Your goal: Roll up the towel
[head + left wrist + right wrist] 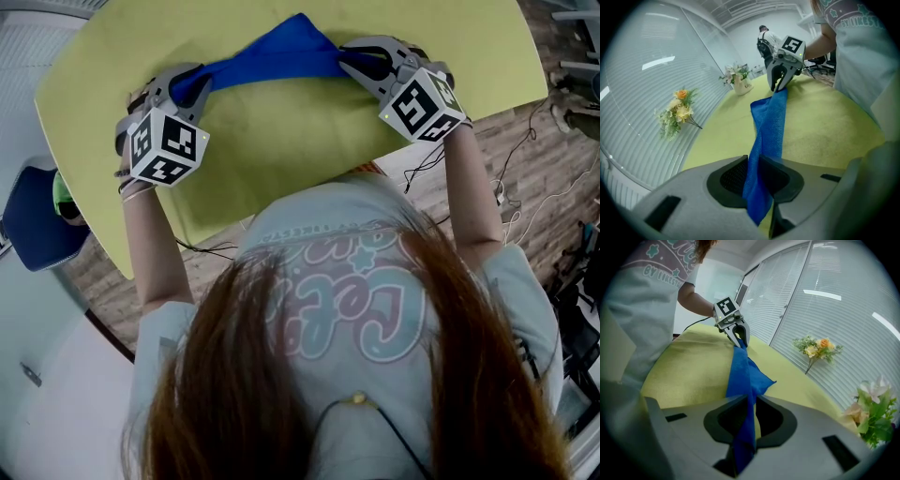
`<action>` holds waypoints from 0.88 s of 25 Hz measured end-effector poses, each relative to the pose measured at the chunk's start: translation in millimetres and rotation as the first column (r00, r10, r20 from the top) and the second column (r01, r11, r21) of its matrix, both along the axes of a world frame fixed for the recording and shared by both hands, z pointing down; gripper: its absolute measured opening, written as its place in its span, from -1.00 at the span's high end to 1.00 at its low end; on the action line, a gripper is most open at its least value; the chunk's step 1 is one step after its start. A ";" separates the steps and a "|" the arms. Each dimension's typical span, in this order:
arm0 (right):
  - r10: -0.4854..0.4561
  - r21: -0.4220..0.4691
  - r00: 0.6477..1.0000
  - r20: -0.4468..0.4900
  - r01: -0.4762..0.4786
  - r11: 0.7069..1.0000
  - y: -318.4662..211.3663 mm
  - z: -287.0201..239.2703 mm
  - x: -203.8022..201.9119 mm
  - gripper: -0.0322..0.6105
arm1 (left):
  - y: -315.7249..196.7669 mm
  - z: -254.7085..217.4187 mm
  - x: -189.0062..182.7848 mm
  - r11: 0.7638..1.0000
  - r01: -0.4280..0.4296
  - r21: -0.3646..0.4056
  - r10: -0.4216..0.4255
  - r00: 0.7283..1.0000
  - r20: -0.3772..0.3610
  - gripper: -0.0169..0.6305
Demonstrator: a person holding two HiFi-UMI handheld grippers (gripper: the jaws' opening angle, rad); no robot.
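Holds the blue towel lifted over the yellow-green table, left gripper clamped on one end, right gripper clamped on the other; looks like pre-roll setup, probably calls for laying it flat next.

Over the yellow table, I hold the blue towel stretched between my left gripper and my right gripper.
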State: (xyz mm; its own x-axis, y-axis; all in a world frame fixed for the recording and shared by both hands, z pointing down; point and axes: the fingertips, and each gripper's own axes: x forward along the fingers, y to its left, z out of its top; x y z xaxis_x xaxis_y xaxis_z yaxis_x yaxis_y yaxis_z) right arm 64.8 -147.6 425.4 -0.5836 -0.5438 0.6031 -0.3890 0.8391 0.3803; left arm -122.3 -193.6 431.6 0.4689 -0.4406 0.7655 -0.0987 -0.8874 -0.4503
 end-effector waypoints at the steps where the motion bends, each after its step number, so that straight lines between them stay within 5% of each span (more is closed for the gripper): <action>1: 0.001 0.000 1.000 0.000 -0.001 1.000 -0.9 -0.1 0.3 0.71 | -2.1 -0.6 -0.2 1.000 0.003 0.005 -0.003 1.000 0.000 0.78; 22: 0.129 -0.019 0.988 0.080 -0.128 0.992 -8.8 -8.2 22.4 0.50 | -23.6 -12.6 -46.5 0.983 0.154 0.100 -0.158 0.987 0.031 0.63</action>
State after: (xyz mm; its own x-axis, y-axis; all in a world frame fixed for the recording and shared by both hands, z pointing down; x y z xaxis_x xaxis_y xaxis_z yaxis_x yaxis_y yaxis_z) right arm 87.1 -156.5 417.2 -0.5564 -0.6096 0.5647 -0.5230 0.7850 0.3321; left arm -168.8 -217.2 419.0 0.3592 -0.5791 0.7319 -0.2131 -0.8144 -0.5398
